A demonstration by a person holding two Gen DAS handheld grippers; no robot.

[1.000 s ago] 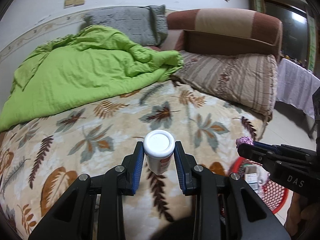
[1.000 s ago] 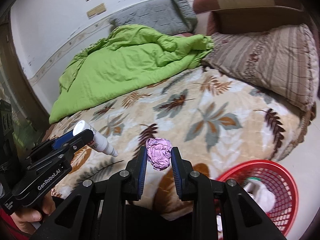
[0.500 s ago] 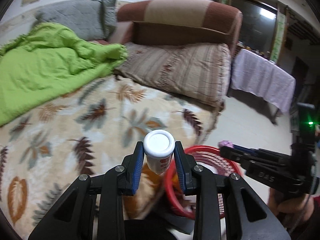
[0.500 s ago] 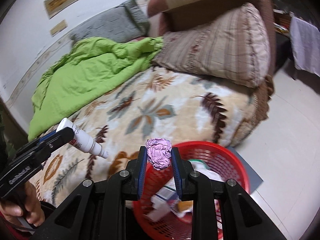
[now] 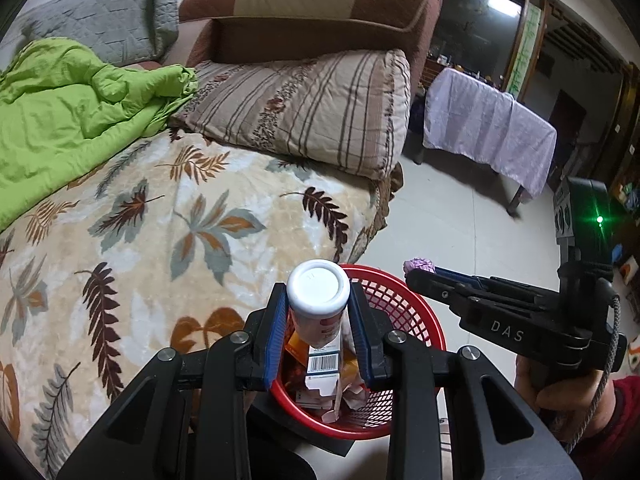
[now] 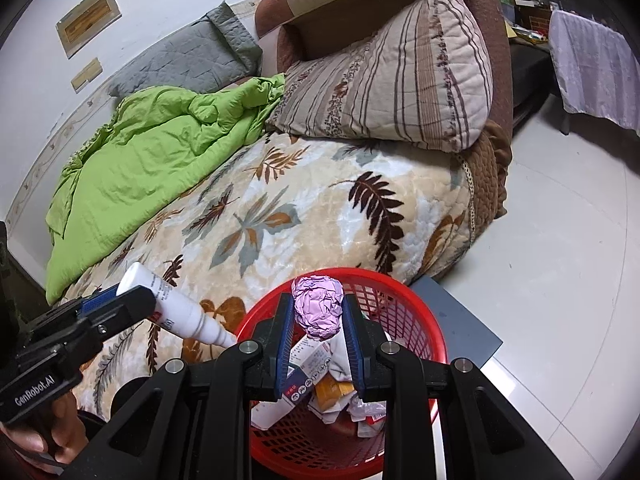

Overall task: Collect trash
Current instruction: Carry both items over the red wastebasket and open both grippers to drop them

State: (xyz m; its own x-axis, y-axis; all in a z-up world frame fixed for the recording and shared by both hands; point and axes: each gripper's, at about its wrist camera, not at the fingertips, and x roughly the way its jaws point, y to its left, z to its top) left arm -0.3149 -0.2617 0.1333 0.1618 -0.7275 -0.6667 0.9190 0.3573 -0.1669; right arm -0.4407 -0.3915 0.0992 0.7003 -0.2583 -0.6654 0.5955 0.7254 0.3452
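My left gripper (image 5: 319,312) is shut on a white plastic bottle (image 5: 318,300), base toward the camera, held over the red mesh basket (image 5: 416,312). My right gripper (image 6: 318,316) is shut on a crumpled pink paper ball (image 6: 319,311) above the same basket (image 6: 400,304), which holds several cartons and wrappers. In the right wrist view the left gripper (image 6: 120,304) comes in from the left with the bottle (image 6: 176,312) pointing at the basket's rim. From the right of the left wrist view comes the right gripper (image 5: 420,270), with the pink ball (image 5: 418,266) at its tip.
The basket stands on a tiled floor (image 6: 560,280) against the corner of a bed with a leaf-print blanket (image 5: 160,240). A green quilt (image 5: 72,120), a striped pillow (image 5: 312,112) and a brown headboard lie on and behind the bed. A cloth-covered table (image 5: 488,128) stands beyond.
Both grippers have swung right, off the bed and over the red basket, each keeping its grip. The basket has come under the fingers in both views.
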